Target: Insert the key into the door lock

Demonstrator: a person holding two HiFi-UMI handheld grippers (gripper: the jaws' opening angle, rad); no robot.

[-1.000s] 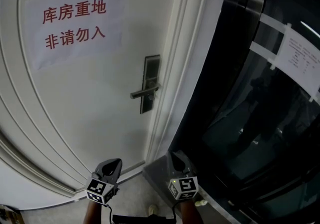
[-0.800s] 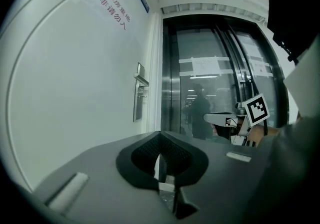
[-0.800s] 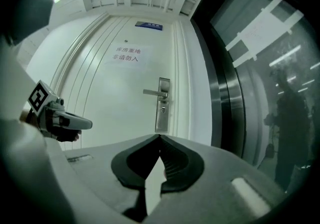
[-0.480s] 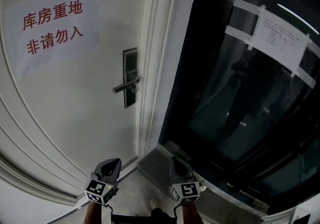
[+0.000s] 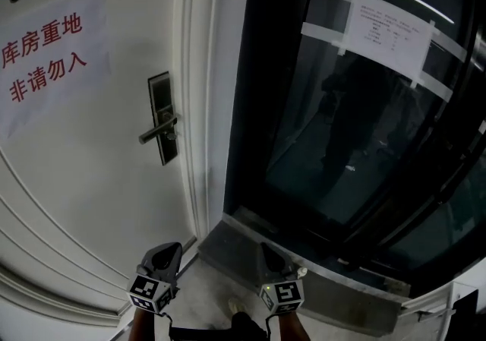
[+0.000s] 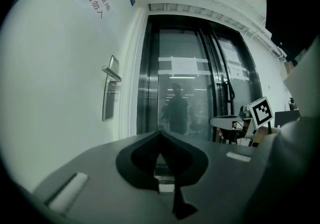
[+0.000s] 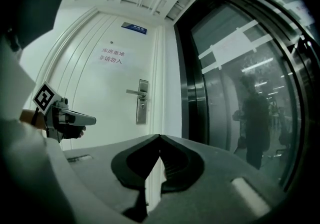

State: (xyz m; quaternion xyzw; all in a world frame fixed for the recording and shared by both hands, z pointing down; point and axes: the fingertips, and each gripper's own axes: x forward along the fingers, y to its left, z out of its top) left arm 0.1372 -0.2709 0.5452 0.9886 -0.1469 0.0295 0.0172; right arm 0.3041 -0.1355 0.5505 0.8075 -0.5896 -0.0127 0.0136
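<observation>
Steel door lock (image 5: 163, 127) at ten o'clock, red sign (image 5: 45, 55) 库房重地 非请勿入 cut off at nine, taped notice (image 5: 387, 32) too small to read, left claw (image 5: 173, 245) and right claw (image 5: 266, 245) both closed tight, key indiscernible

Closed tongs (image 6: 160, 132), lever handle (image 6: 112, 73) left, glass doors (image 6: 186, 93) ahead

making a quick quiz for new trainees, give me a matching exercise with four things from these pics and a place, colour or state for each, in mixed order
Things:
1. lever handle
2. paper sign
3. taped notice
4. right gripper

Descriptions:
A. jaws together
B. stuck on the dark glass door
C. red characters, on the white door
D. metal, on the lock plate near the door's edge

Pairs: 1-D, 2-C, 3-B, 4-A
</observation>
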